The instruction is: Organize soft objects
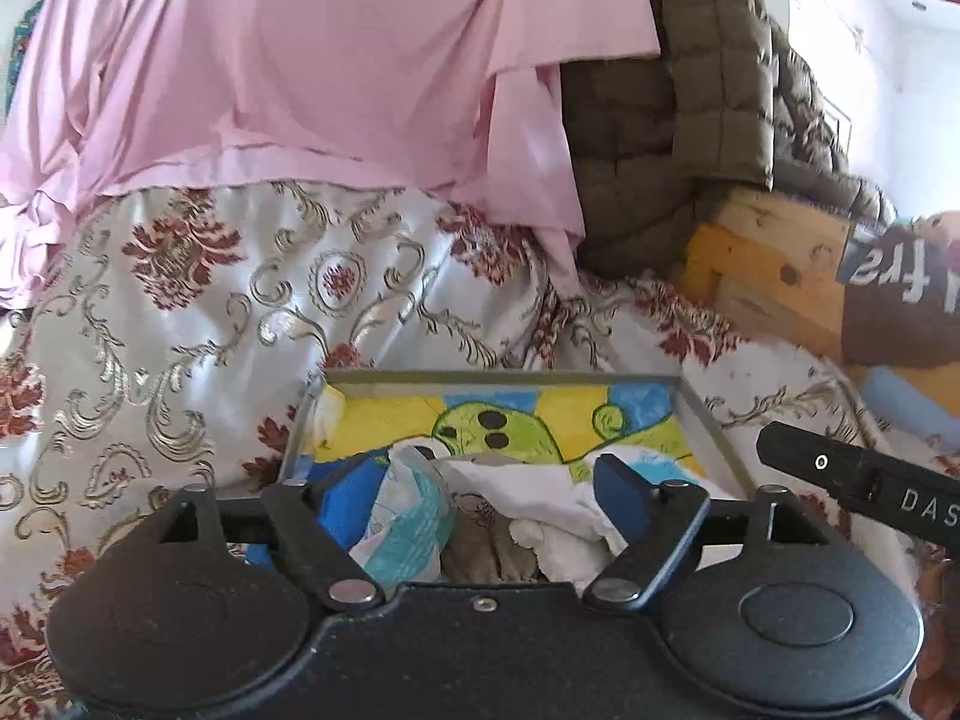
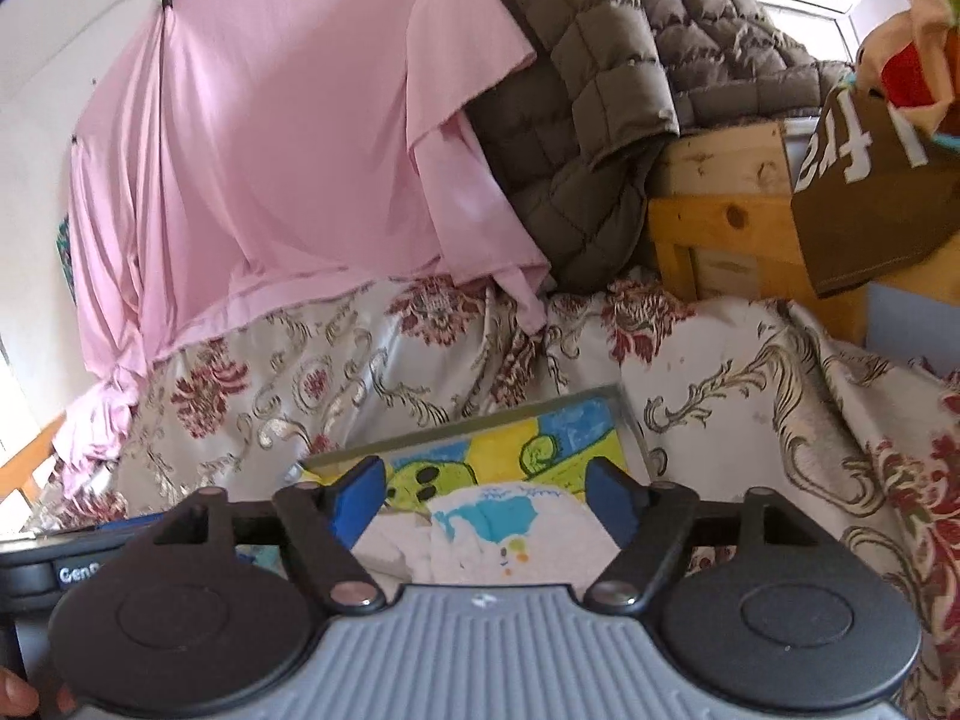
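Observation:
A box [image 1: 708, 414] with a bright cartoon-printed lining sits on the floral bedspread; it also shows in the right wrist view [image 2: 630, 420]. Soft cloth items lie in it: a white cloth [image 1: 528, 486], a light blue printed cloth [image 1: 408, 516] and a grey-brown one [image 1: 480, 552]. My left gripper [image 1: 480, 480] is open, its fingers spread on either side of the cloth pile. My right gripper [image 2: 486, 492] is open above a white cloth with a blue print [image 2: 510, 534] in the box. The right gripper's body [image 1: 864, 480] shows in the left wrist view at the right.
A pink sheet [image 1: 300, 60] hangs behind the bed. A brown quilted jacket [image 2: 600, 90] drapes over a wooden crate [image 2: 720, 222]. A brown garment with white letters [image 2: 870, 180] hangs at the right. The floral bedspread [image 1: 180, 330] surrounds the box.

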`<state>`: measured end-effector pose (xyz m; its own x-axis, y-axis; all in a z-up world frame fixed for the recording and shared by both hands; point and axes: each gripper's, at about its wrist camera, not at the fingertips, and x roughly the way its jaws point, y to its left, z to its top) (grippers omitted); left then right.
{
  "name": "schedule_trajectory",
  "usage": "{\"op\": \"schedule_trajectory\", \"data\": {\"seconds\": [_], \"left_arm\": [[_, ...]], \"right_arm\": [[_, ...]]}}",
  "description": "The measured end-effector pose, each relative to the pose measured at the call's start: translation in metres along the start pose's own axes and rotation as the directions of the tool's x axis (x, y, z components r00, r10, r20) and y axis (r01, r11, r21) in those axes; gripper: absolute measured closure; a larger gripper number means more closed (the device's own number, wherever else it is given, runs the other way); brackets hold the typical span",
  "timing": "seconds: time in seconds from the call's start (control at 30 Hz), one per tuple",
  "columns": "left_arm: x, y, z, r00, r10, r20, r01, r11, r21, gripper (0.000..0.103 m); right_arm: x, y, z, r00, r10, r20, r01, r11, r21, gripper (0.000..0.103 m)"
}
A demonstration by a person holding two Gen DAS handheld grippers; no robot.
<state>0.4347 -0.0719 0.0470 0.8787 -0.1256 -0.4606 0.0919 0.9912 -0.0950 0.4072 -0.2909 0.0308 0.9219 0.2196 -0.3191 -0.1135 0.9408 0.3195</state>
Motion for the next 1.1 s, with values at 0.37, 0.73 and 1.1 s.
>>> {"op": "schedule_trajectory", "data": {"seconds": [0.37,0.73,1.1], "left_arm": [[-0.069,0.007,-0.006,0.996,0.035,0.085,-0.032,0.999,-0.035,0.004],[-0.120,0.009,-0.028,0.994,0.055,0.093,-0.049,0.996,-0.073,0.001],[-0.176,0.008,-0.061,0.988,0.096,0.122,-0.085,0.992,-0.092,0.001]], "right_arm": [[-0.052,0.008,0.000,0.998,-0.016,0.057,0.017,1.000,-0.023,0.002],[-0.097,0.019,-0.020,0.998,-0.030,0.056,0.032,0.999,-0.041,0.000],[-0.152,0.046,-0.043,0.998,0.013,0.063,-0.008,0.996,-0.089,0.000]]}}
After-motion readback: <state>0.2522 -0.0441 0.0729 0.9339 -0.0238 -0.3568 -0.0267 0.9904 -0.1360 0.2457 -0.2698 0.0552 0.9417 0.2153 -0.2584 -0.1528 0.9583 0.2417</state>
